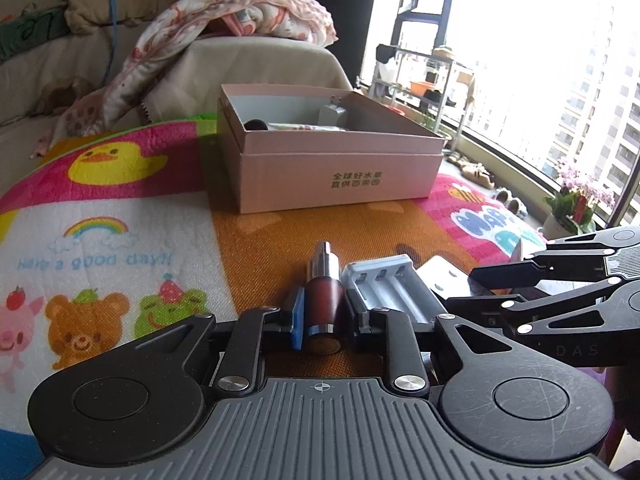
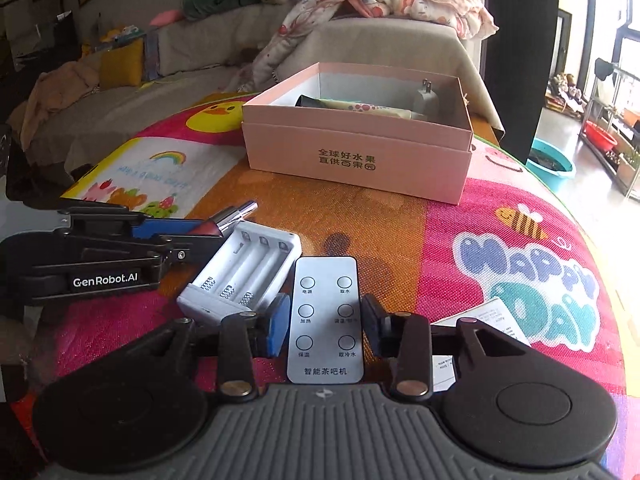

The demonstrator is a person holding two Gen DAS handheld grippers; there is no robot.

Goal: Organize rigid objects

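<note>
My left gripper [image 1: 322, 312] is shut on a dark red cylinder with a metal tip [image 1: 323, 292], low over the mat; it also shows in the right wrist view [image 2: 230, 216]. My right gripper [image 2: 326, 322] is open, its jaws on either side of a grey remote [image 2: 325, 316] lying flat on the mat. A white battery charger [image 1: 390, 290] [image 2: 244, 276] lies between the two. The pink open box [image 1: 332, 168] [image 2: 356, 148] stands further back and holds a white plug adapter [image 2: 425, 100], a tube and a dark item.
A colourful play mat [image 2: 500, 208] covers the surface. A white paper leaflet [image 2: 492, 316] lies by my right gripper's right jaw. A sofa with a blanket [image 1: 240, 20] stands behind the box. A window and flowers [image 1: 580, 196] are at the right.
</note>
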